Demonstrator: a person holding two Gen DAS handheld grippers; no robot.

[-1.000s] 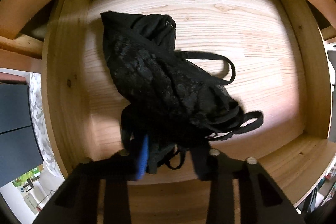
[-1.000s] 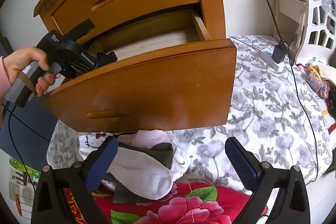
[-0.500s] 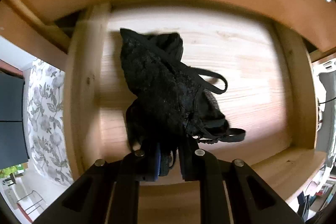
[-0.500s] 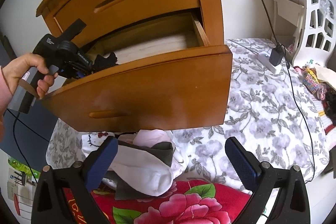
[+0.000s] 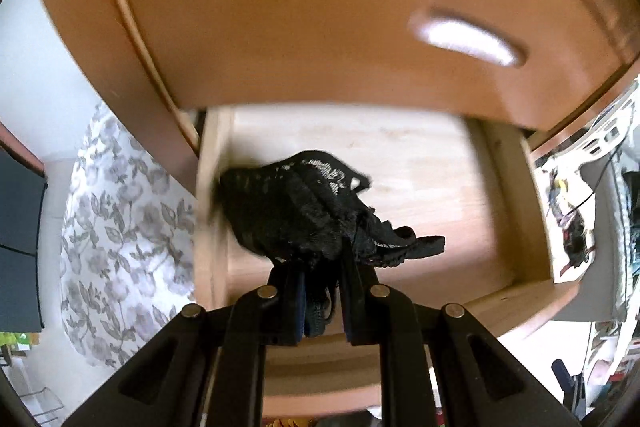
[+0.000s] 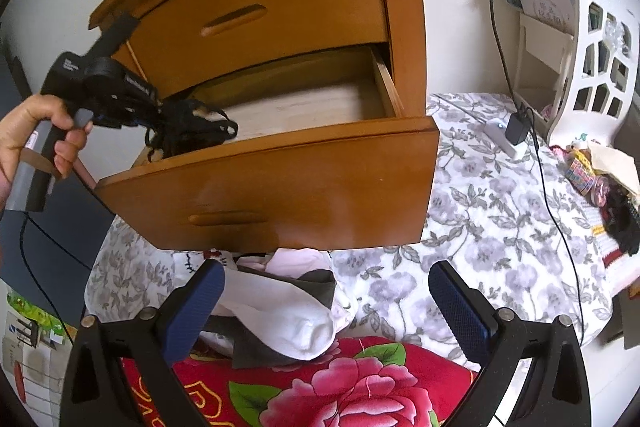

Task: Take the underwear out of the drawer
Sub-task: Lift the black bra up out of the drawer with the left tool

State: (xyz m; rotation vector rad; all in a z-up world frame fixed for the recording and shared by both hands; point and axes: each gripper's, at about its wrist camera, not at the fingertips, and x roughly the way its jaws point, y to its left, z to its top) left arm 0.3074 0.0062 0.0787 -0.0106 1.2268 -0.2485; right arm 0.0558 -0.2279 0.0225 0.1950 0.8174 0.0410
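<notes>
Left gripper (image 5: 322,291): jaws closed on the black lace underwear (image 5: 316,211), the fabric bunched between the pads at lower centre of the left wrist view. The garment hangs from the fingers above the pale floor of the open drawer (image 5: 440,179), towards the drawer's left wall; a strap end trails to the right. Whether any part of it touches the drawer floor cannot be told — the frame is blurred.

In the right wrist view the same gripper (image 6: 148,111) appears at middle left, held by a hand (image 6: 36,135) at the frame's left edge. The underwear (image 6: 188,127) dangles from it above the left end of the drawer (image 6: 280,183), with its lower part behind the front panel's top edge.

Right gripper (image 6: 326,307): jaws wide apart, nothing between them, at the bottom of the frame. It is well apart from the drawer.

Surroundings — a white sock (image 6: 288,323) and pale clothing lie below the drawer front, on a red floral cloth (image 6: 320,399). A grey-flowered bedspread (image 6: 500,227) fills the right side, with a black charger (image 6: 518,129) and cable on it. The upper drawer (image 6: 260,15) of the wooden cabinet is shut.
</notes>
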